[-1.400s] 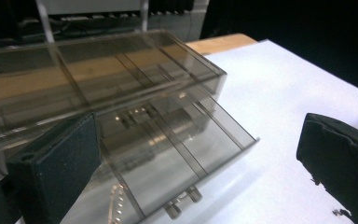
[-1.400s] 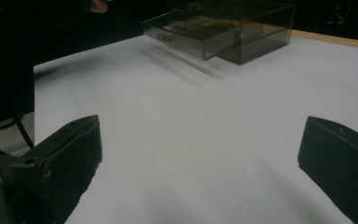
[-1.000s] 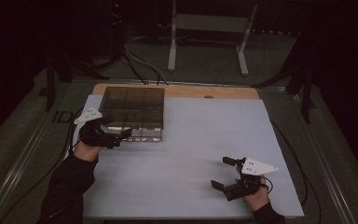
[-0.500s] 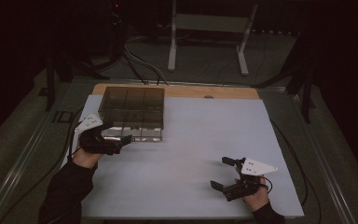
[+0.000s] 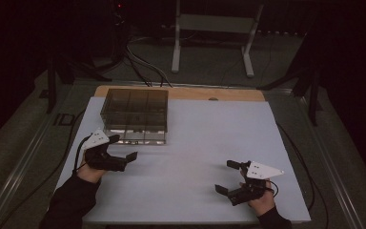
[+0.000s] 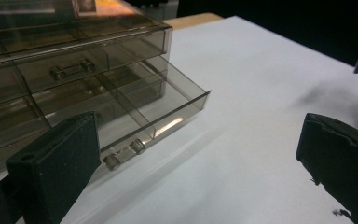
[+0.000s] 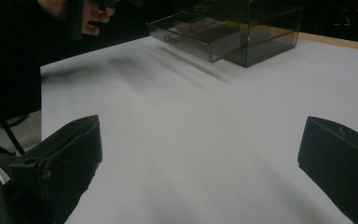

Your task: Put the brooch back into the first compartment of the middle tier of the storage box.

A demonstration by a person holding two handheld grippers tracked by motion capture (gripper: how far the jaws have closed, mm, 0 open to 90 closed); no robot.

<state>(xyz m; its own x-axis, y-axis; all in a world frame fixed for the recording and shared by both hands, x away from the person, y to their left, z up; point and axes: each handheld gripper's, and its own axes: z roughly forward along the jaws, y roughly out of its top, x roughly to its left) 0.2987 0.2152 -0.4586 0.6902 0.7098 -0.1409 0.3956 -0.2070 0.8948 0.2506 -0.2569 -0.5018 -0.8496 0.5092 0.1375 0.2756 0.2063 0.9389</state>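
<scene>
Two grippers are in your hands over a broad white table (image 5: 195, 157), smooth and matte, with a strip of bare wood along its far edge. On the far left part of that sheet stands the drawer box (image 5: 134, 116), a squat cabinet of smoky clear plastic, boxy and hard-edged, its inner walls showing through. Its lowest drawer (image 6: 168, 109) is slid part way out toward you; it is shallow, split by thin partitions, glossy along its front lip, with a small clear bar handle (image 6: 123, 154). Your left gripper (image 5: 124, 149) sits just in front of the box, near that drawer but apart from it, its blocky black foam-faced jaws spread wide with nothing between them. Your right gripper (image 5: 228, 177) is well apart, down at the near right of the table, jaws likewise spread wide on nothing. Bare sheet lies between the two grippers. Beyond the table, cables and a pale metal stand (image 5: 209, 28) sit on the dark floor.
</scene>
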